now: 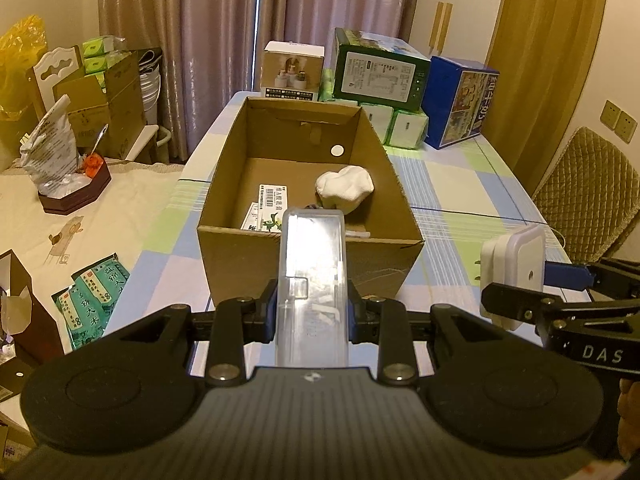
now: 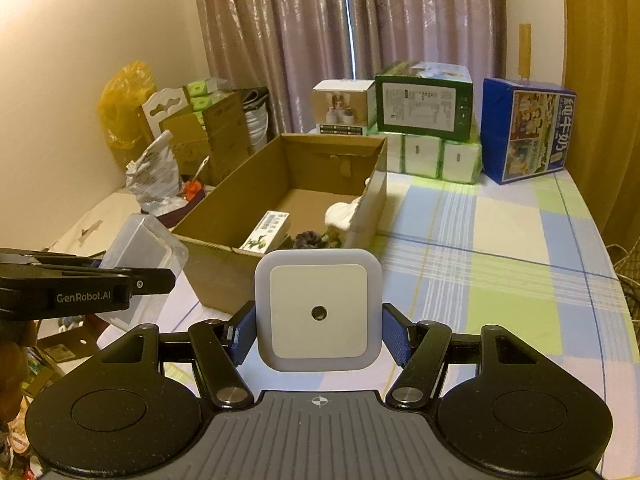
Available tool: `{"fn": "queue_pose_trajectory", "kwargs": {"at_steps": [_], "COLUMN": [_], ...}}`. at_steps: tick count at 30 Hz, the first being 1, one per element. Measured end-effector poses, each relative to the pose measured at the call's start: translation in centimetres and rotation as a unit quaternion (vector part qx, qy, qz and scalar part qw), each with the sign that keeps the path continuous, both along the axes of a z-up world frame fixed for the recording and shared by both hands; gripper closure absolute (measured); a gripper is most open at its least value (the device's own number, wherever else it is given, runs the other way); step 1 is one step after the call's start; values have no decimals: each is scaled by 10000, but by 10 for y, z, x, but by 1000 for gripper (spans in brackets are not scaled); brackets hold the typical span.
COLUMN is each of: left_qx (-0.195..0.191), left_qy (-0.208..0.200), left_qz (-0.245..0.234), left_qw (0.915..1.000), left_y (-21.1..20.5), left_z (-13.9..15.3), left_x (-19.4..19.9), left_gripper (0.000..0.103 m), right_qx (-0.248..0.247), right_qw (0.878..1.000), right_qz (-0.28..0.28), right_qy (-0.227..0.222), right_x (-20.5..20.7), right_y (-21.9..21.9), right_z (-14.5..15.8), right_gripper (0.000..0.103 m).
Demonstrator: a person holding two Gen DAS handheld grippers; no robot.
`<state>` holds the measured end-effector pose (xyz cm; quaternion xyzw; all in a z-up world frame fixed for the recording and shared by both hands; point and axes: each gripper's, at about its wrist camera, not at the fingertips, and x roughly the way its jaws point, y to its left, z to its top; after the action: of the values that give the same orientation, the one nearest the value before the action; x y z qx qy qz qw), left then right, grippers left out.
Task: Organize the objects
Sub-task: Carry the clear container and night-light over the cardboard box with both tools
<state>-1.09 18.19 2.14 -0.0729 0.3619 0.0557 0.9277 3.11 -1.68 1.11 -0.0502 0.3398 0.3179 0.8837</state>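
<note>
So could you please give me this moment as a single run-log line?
left gripper: shut on clear plastic case | right gripper: shut on white night light | cardboard box: open, partly filled

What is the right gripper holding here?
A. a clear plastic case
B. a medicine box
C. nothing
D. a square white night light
D: the right gripper is closed on a square white night light, blue pads pressing its sides; the clear plastic case is in the left gripper.
</note>
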Motion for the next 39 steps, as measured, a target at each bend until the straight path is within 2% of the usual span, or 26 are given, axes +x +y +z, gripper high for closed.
{"fn": "queue_pose_trajectory", "kwargs": {"at_steps": [8,15,26,39], "left_qx": [-20,116,244,210], "left_qy": [23,-30,-65,169], "left_qz": [-46,-161,-244,-418], "left_qw": [10000,9998,9994,9988], "left_y": [1,10,39,62], "left_z": [-2,9,29,18], "left_x": [3,22,72,140], "left_gripper": [77,77,77,77], "right_qx": [29,62,57,-138], "right_qw": [9999,9997,9996,9993], "right_qz": [28,215,255,250], "right_qy": [95,-24,-50,248], "right_x": [3,20,71,138], "right_y": [2,26,65,101], "right_z": [-1,10,25,7], "right_gripper": [41,41,41,41]}}
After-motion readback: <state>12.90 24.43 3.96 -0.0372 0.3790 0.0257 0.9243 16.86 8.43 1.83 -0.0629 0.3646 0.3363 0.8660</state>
